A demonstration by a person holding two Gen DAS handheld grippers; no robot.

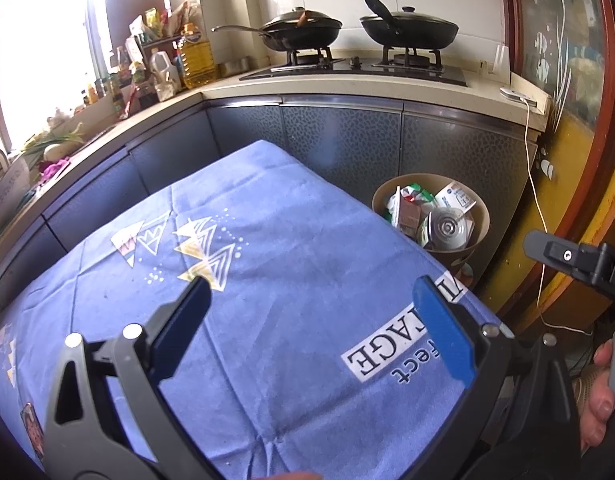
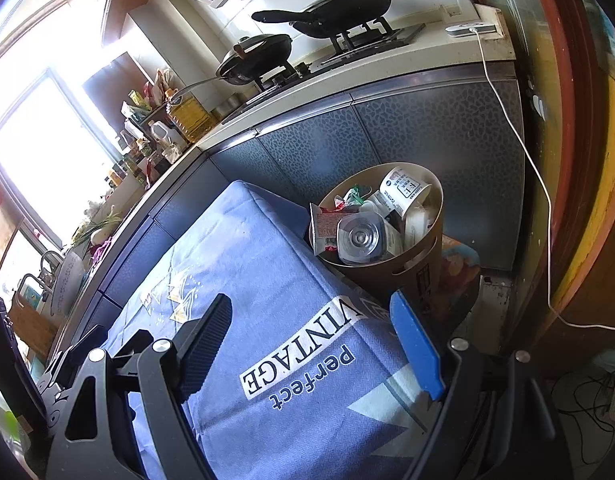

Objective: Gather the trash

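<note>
A round brown trash bin [image 1: 481, 236] stands on the floor past the table's far right corner. It holds cartons, a white cup and a clear plastic bottle [image 1: 447, 229]. The bin also shows in the right wrist view [image 2: 423, 264], with the bottle [image 2: 359, 240] on top. My left gripper [image 1: 313, 286] is open and empty above the blue tablecloth [image 1: 267, 240]. My right gripper [image 2: 309, 306] is open and empty over the cloth's right edge [image 2: 267, 280], short of the bin. Its body shows at the right edge of the left wrist view [image 1: 579, 260].
A kitchen counter [image 1: 347, 86] runs behind the table, with a gas hob, two black pans [image 1: 409, 28] and bottles by the window. Grey cabinet fronts [image 1: 347, 140] stand close behind the table. A white cable [image 2: 519, 140] hangs down by the wooden door frame on the right.
</note>
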